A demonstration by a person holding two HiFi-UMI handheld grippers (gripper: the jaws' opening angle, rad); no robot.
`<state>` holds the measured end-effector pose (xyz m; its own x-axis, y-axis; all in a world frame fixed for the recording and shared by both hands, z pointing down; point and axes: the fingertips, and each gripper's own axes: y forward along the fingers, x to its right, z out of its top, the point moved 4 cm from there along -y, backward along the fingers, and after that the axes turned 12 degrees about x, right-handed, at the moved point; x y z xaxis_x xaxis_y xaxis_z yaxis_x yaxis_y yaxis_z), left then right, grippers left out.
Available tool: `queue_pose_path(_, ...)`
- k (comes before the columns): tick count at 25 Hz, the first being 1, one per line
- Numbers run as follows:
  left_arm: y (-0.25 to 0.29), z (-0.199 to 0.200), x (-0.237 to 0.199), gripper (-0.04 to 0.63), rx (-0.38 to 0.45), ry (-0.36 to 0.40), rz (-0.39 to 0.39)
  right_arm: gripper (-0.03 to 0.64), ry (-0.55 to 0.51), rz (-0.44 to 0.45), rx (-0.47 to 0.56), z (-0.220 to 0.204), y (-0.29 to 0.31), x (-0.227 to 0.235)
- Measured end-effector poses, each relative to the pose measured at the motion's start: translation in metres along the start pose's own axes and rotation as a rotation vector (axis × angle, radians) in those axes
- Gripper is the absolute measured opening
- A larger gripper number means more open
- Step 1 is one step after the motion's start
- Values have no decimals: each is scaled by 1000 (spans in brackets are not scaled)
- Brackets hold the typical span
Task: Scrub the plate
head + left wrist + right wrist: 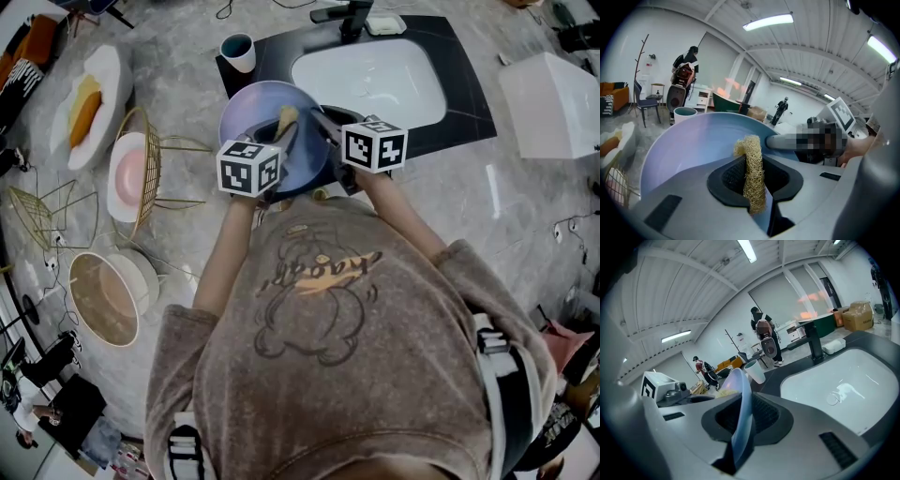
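Left claw [753, 165] pinches a sponge [751, 147] over the plate [255, 120]. Right claw [740, 423] clamps its right rim. Sink [375, 82] just right, cup [238, 52] upper left.

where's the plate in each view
Head view: plate top centre, at the sink's left edge.
Left gripper view: plate fills the lower left, behind the scrubber.
Right gripper view: plate edge-on, lower centre.
Shared landmark: the cup, just past the plate's rim.
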<state>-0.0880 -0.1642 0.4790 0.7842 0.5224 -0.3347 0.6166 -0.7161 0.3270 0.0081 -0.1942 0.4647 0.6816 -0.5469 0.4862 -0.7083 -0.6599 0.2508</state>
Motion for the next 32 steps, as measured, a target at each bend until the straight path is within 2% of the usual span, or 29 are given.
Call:
queue_pose_path(6, -7, 17, 10, 81, 44, 14, -18, 32, 47, -20, -12, -13, 0, 13)
queue_pose_path(15, -29, 28, -4, 81, 92, 8, 53, 34, 93, -91, -23, -19, 9, 48)
queue_pose_path(19, -40, 24, -10, 81, 102, -12, 89, 34, 96, -100, -58, -29, 24, 59)
queue_pose_path(29, -67, 15, -26, 81, 119, -43, 183, 35, 62, -90, -180, -59, 54, 76)
queue_pose_path(32, -76, 14, -28, 81, 124, -53, 205, 29, 6, -96, -201, -62, 58, 80)
